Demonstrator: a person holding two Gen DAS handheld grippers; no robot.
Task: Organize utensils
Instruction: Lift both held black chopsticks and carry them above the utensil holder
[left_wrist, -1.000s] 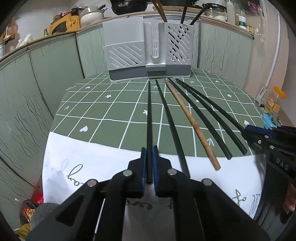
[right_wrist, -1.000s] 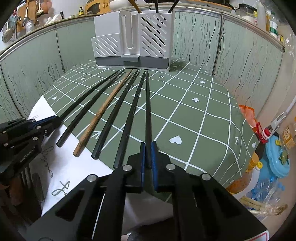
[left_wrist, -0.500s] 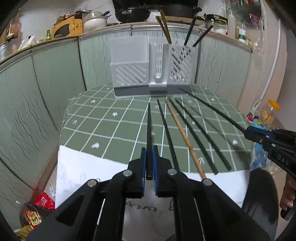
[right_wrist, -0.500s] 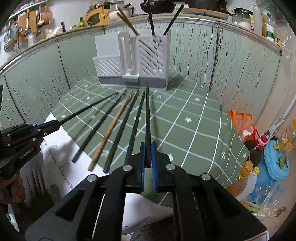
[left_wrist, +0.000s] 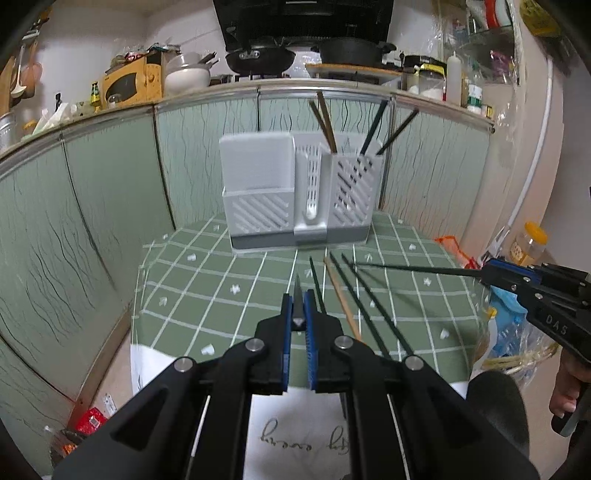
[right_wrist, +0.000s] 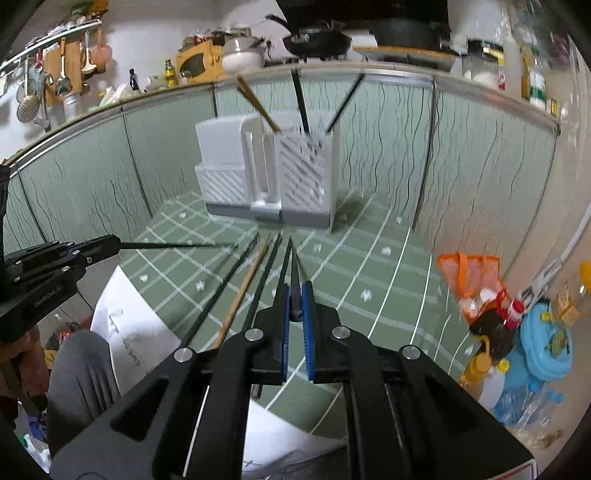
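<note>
Right now you have both pairs of tongs clamped, each on one black chopstick: the left tongs (left_wrist: 297, 321) pinch the left chopstick (left_wrist: 297, 295) between the blue pads, and the right tongs (right_wrist: 294, 314) pinch the right chopstick (right_wrist: 294, 273) the same way. Each stick runs straight out ahead of its tongs, its far tip in the air above the green checked worktop (left_wrist: 207, 280) and aimed toward the utensil holder (left_wrist: 299, 195).

You are in the carry step (pick-up looks done, drop-in not yet). The next move, as I judge it, calls for bringing each stick above the slotted right-hand compartment (right_wrist: 306, 177), where several chopsticks already stand, tipping it steeply and letting go only once the tip is inside the rim.

Four loose chopsticks (left_wrist: 365, 317) lie side by side on the worktop between your two tongs, one of them a brown wooden one (left_wrist: 341, 295). The holder stands at the far edge, well apart from both tongs.
</note>
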